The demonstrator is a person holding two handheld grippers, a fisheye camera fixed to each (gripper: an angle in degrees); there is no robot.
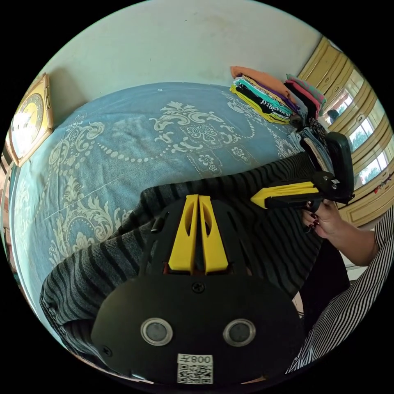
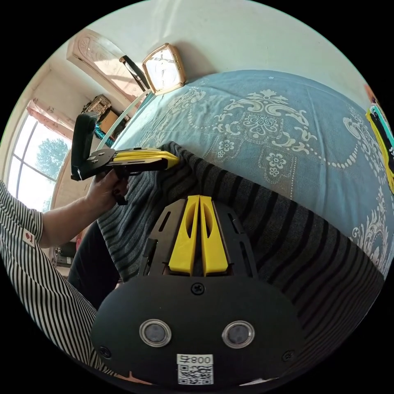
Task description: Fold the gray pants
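The gray pants point(image 1: 102, 254) with dark stripes lie spread across the near part of the blue patterned bedspread point(image 1: 123, 135), one side hanging off the bed edge toward the person. My left gripper point(image 1: 199, 197) is shut, its yellow jaws together over the pants' far edge. In the right gripper view that same left gripper point(image 2: 177, 158) has its tip at a corner of the pants point(image 2: 287, 230). My right gripper point(image 2: 199, 197) is also shut above the striped cloth, and the left gripper view has it point(image 1: 253, 200) level over the pants. I see no cloth pinched between either pair of jaws.
A stack of folded clothes point(image 1: 266, 94) stands at the bed's far corner, its edge point(image 2: 383, 135) in the right gripper view. A framed clock point(image 2: 164, 69) leans on the wall by the bedspread point(image 2: 266, 115). A person's hand point(image 1: 324, 217) and striped sleeve are close by. Windows point(image 2: 37, 152) lie beyond.
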